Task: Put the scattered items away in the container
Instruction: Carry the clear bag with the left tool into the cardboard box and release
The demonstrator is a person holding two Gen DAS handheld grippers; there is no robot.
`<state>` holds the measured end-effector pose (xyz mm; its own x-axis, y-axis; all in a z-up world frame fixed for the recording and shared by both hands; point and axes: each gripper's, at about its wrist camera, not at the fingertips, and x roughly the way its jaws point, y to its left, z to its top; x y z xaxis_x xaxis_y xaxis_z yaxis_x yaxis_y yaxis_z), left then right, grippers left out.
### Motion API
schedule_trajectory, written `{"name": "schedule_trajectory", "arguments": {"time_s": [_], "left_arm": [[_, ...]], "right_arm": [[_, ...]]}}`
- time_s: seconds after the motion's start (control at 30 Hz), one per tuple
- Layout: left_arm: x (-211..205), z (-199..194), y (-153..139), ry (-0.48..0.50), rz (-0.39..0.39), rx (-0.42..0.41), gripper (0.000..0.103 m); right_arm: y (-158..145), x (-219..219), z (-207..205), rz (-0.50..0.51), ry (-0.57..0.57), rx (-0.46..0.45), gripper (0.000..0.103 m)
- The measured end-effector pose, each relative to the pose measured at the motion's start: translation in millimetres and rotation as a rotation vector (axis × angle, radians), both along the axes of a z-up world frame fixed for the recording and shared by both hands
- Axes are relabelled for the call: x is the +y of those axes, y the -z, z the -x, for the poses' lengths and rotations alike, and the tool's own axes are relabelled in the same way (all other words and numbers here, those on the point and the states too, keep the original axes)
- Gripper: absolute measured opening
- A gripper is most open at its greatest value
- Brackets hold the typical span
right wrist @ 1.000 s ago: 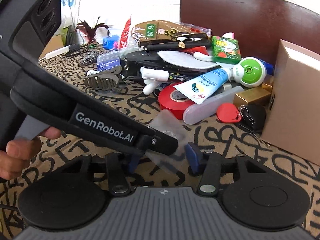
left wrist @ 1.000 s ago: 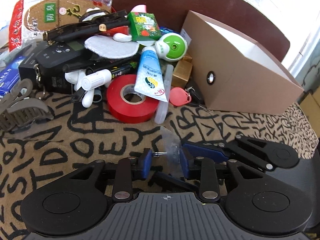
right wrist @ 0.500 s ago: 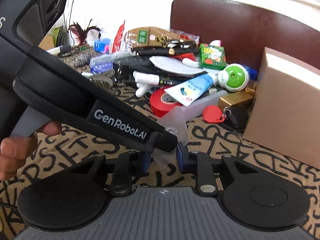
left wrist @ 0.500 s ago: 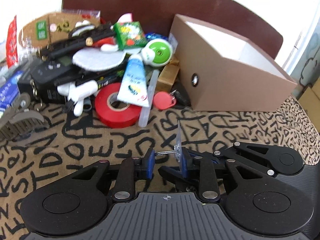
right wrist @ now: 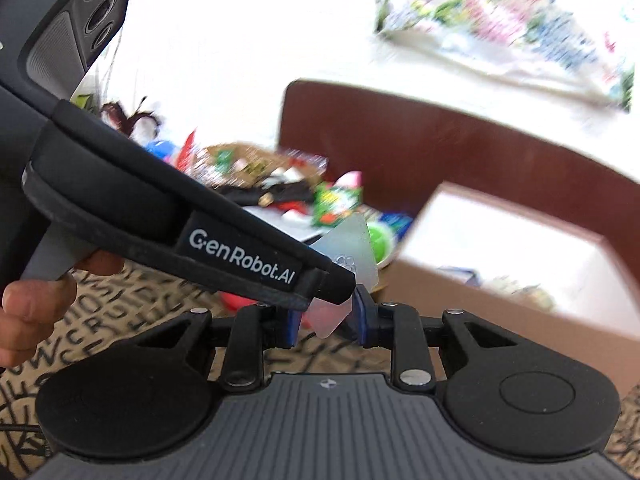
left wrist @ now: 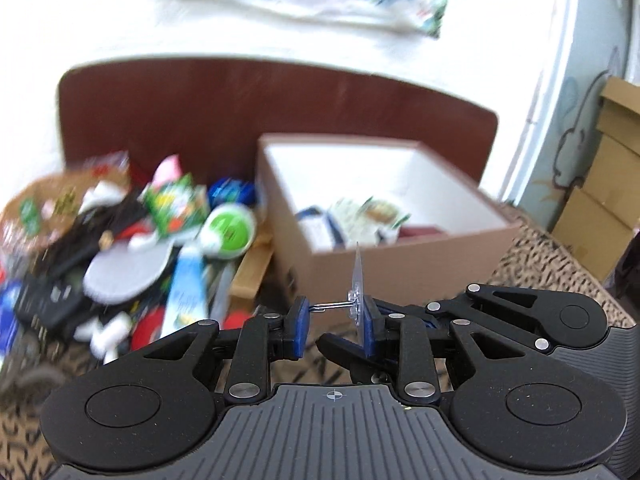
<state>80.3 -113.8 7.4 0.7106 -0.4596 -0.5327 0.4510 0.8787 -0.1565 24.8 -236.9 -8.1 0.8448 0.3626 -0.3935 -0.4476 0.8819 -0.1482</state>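
Clearly early days: the brown box (left wrist: 400, 264) holds only a few items (blurred), while the cluttered pile (left wrist: 132, 264) stays on the worktop beside it. Both the left hand-held gripper (left wrist: 336, 330) and right hand-held gripper (right wrist: 325, 322) clamp one clear adhesive hook (left wrist: 357, 280), raised before the box.

Bright daylight, white wall (left wrist: 280, 32) overexposed; background motion-blurred, near fingers (left wrist: 299, 334) sharp; fisheye bends edges.

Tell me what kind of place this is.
Probably a home room, not a lab: a patterned tablecloth under a heap of household clutter, a brown chair back behind it, and stacked cardboard boxes by a painted wall.
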Motion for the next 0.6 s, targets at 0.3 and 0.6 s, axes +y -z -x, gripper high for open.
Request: {"name": "schedule_trajectory", "arguments": {"time_s": [0.3, 0.6], "left_arm": [[-60, -39, -38, 0.092, -0.011, -0.070, 0.026], [-117, -89, -33, 0.186, -0.028, -0.041, 0.026]], "right_arm": [[-37, -48, -37, 0.009, 0.102, -0.047, 0.031], [-32, -101, -86, -0.015, 0.186, 0.009, 0.031]]}}
